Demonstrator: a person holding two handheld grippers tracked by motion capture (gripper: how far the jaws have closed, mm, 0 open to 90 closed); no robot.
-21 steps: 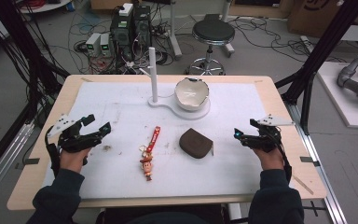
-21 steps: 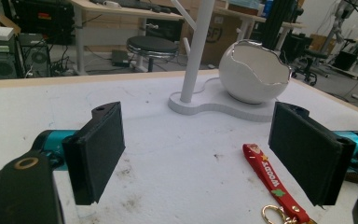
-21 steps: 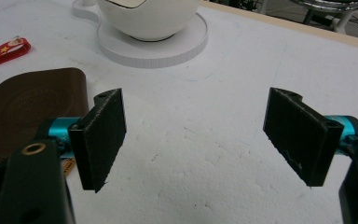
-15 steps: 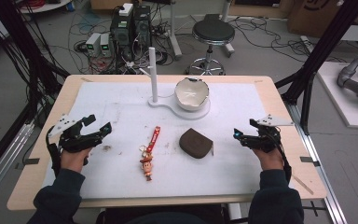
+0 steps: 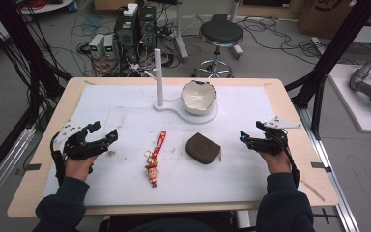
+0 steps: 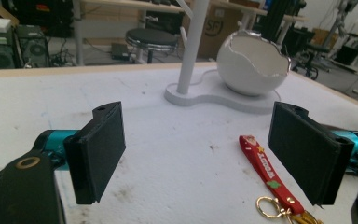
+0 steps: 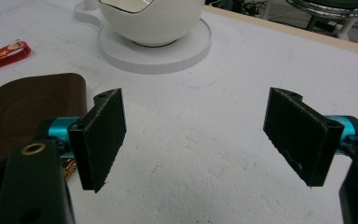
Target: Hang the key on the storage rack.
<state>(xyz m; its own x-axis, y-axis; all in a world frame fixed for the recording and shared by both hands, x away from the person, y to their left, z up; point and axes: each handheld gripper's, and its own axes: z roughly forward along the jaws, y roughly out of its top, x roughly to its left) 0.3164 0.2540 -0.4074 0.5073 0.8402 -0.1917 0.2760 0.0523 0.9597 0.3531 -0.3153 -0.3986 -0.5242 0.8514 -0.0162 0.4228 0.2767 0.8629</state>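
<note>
keychain (image 5: 154, 155) mid-table, l gripper (image 5: 107, 137), r gripper (image 5: 244, 137) jaws apart

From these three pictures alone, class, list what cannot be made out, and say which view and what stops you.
- Inside of the white eggshell-shaped bowl: the left gripper view sees it side-on, so its wall hides the bottom.
- Keychain: in the left gripper view the bottom edge cuts off the figure.
- Lettering on its red strap: too small in the high view.
- Brown pouch: in the right gripper view the jaw covers part of it.
</note>
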